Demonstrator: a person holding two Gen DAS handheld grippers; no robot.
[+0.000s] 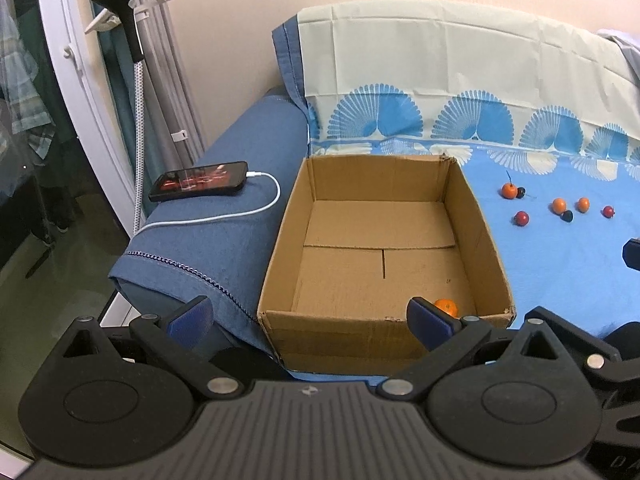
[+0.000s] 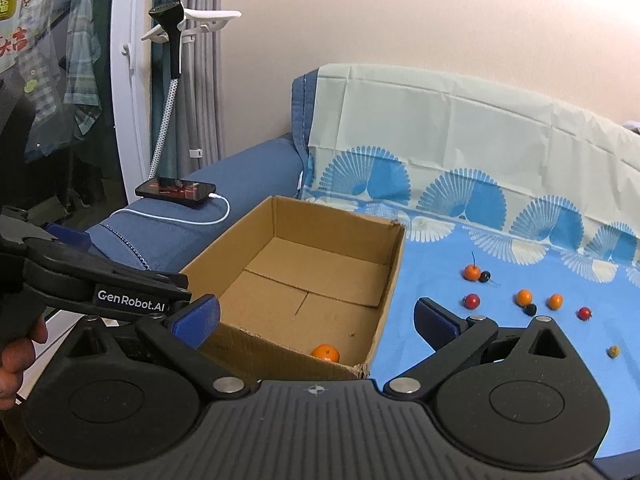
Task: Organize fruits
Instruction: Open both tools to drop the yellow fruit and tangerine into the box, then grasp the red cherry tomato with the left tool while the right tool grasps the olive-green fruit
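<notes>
Both our grippers sit nearest the lens with blue-padded fingers spread wide and nothing between them: the left gripper (image 1: 310,318) hangs over the near wall of the cardboard box (image 1: 280,248), and the right gripper (image 2: 316,316) hangs over the box's near right corner. We see one orange fruit (image 2: 326,353) in the box, in its near right corner, just beyond the left gripper's right finger (image 1: 430,322). Loose small fruits (image 2: 524,298), orange, red and dark, lie scattered on the blue cloth (image 2: 500,344) to the right of the box, well apart from our fingers. On the sofa's blue armrest (image 1: 224,240), left of the box, rests a phone (image 1: 199,181) with a white cable (image 1: 224,216) plugged in. Behind it stand curtains and a white door frame.
</notes>
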